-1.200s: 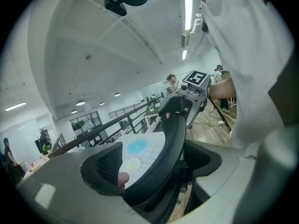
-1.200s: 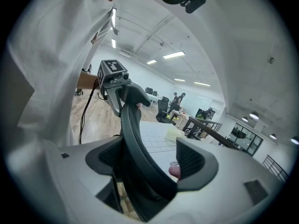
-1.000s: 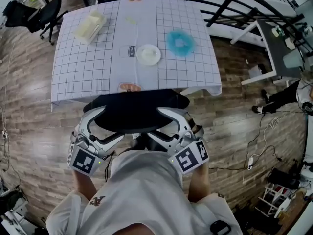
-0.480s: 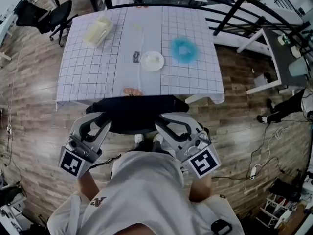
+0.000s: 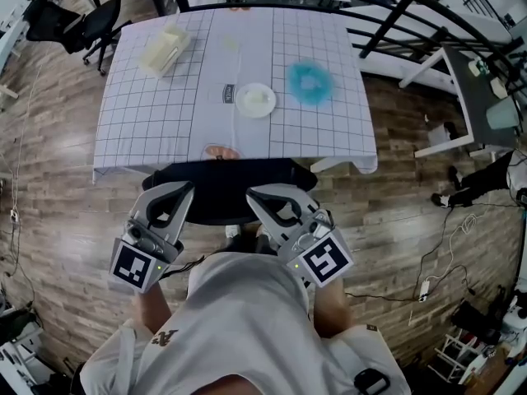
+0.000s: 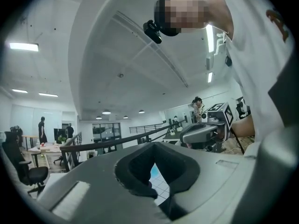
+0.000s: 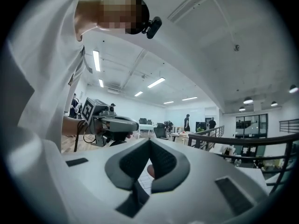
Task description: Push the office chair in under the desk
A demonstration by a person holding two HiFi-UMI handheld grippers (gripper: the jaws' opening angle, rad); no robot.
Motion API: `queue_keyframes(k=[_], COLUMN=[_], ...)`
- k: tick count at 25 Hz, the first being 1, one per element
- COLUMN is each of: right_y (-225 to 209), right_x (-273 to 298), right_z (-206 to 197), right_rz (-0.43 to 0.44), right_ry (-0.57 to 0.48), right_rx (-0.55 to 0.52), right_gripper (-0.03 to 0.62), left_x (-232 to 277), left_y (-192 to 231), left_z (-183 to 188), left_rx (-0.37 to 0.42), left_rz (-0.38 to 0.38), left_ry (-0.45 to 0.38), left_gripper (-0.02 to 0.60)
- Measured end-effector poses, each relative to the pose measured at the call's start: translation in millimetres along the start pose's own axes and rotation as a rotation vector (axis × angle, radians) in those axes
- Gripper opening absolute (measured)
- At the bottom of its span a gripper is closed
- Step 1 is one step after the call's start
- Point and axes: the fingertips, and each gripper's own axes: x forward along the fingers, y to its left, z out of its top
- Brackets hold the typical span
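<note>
Wood floor [image 5: 58, 220], desk [image 5: 148, 138] w/ grid cloth in the middle, black railing [image 5: 387, 23] behind it. Chair [image 5: 230, 192] sits at desk's near edge: black back right against the cloth hem, seat not visible. L gripper [image 5: 183, 189] is over the back's left end, R gripper [image 5: 252, 194] over its right end, both pointing at the desk; actual contact w/ the back – can't tell. Both sets of jaws fully closed, tips together, nothing between them, only cloth showing thru the pad cut-outs. On desk: plate [image 5: 255, 99] near centre, blue disc [image 5: 310, 81] just right of it, cream box [image 5: 163, 49] by far-left corner. 2nd chair [image 5: 86, 25] stands off that far-left corner
</note>
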Motion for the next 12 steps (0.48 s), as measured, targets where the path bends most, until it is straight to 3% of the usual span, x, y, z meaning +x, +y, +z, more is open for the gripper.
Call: queue_keyframes(k=[12], right_y=[-8.1], right_x=[-0.6], right_z=[-3.4], right_rz=[-0.014], right_ry=[-0.008], right_rx=[0.051], right_gripper=[0.003], left_x=[1.6], left_y=[2.4], left_z=[1.8], left_rx=[-0.024], left_rz=[-0.018], left_ry=[-0.011], left_gripper=[0.003])
